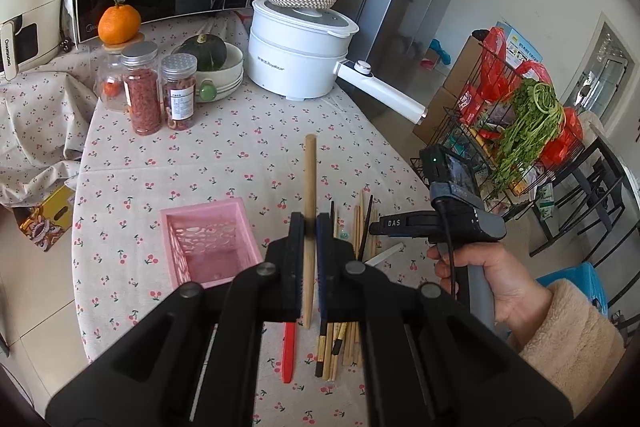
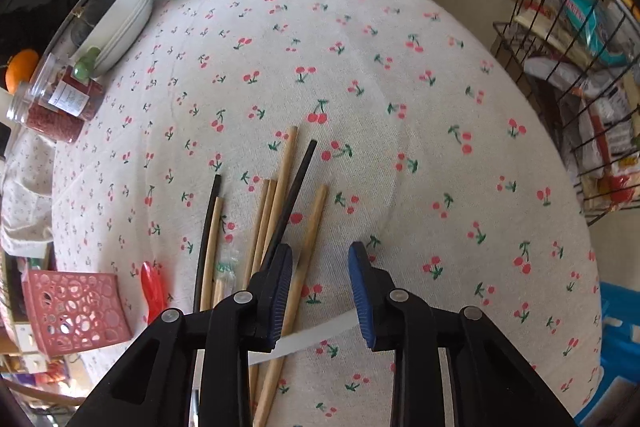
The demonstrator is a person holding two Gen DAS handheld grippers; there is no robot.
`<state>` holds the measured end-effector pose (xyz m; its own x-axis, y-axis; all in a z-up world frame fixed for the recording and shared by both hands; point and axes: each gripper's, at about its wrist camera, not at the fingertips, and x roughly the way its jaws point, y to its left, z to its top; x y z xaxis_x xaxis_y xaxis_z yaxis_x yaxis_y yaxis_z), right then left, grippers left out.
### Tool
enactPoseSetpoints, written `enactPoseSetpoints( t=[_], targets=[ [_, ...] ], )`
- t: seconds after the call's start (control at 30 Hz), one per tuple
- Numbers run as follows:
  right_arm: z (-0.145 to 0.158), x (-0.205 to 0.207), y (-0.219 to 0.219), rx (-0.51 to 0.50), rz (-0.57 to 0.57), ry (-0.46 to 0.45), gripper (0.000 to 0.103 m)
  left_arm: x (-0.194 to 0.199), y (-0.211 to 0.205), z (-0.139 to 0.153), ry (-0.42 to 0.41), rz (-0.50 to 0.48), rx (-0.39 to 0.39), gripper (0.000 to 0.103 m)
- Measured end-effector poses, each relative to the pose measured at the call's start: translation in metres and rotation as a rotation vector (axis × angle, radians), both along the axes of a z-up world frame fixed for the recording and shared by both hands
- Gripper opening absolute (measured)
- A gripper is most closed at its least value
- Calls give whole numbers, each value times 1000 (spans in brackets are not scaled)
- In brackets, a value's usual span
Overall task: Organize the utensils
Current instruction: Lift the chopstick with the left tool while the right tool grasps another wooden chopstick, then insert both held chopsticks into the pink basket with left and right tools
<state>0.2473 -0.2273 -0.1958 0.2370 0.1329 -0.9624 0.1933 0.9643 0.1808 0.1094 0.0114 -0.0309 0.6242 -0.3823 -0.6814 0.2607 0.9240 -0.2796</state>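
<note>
Left gripper (image 1: 310,227) is clamping one wooden chopstick (image 1: 310,179) above the tablecloth (image 1: 224,155), right of the one empty pink basket (image 1: 208,247); right gripper (image 2: 320,291) is hanging unclenched over the chopstick pile (image 2: 280,211), gripping nothing

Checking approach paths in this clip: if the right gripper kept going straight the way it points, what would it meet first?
Most likely the tablecloth. The right gripper points steeply down with only bare cloth between its jaws; the chopsticks lie just off to its left pad's side. Depth is hard to judge.
</note>
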Motion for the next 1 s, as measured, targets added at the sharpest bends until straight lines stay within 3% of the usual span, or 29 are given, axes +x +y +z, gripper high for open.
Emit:
enactPoseSetpoints(
  t=[0.07, 0.1, 0.13, 0.37, 0.7, 1.0],
  targets=[
    [1, 2, 13, -82, 33, -5, 24, -2, 2, 0, 1, 5, -1, 6],
    [2, 2, 19, -120, 52, -12, 13, -2, 4, 0, 1, 7, 0, 6],
    [3, 3, 24, -132, 67, -21, 10, -2, 4, -1, 1, 10, 1, 6],
    [13, 2, 6, 48, -13, -92, 5, -8, 16, 6, -26, 43, -19, 6],
    [105, -38, 3, 97, 31, -445, 5, -26, 29, 38, -164, 81, -66, 6],
    [174, -88, 9, 78, 79, -681, 5, -45, 49, 71, -358, 165, -120, 6]
  ],
)
